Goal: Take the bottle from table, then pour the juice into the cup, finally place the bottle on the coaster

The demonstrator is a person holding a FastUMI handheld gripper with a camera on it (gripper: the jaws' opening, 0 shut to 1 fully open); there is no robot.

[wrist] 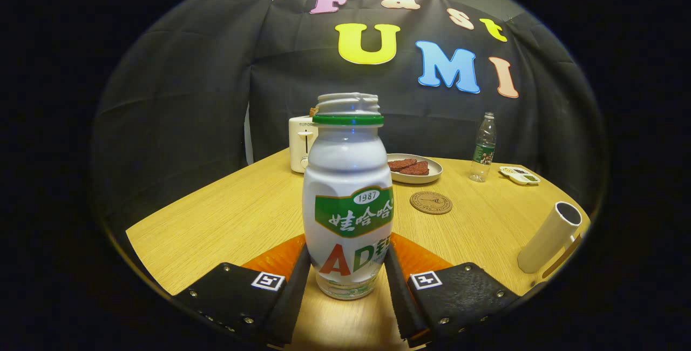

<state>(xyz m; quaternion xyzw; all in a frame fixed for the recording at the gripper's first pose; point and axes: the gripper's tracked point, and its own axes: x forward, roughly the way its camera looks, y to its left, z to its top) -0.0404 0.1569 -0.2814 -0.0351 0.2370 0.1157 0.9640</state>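
A white juice bottle (348,200) with a green neck ring, a green label and no cap stands upright between my fingers. My gripper (347,267) is shut on its lower half, one finger pressed to each side. Its base is level with the wooden table (216,221); whether it rests on the table or hangs just above it, I cannot tell. A cream cup (550,237) stands to the right, beyond the right finger. The round cork coaster (430,202) lies beyond the bottle, slightly to its right.
A plate (415,177) with brown slices sits behind the coaster. A white toaster (301,148) stands at the back, left of the bottle. A clear water bottle (484,148) and a small white tray (519,175) are at the back right.
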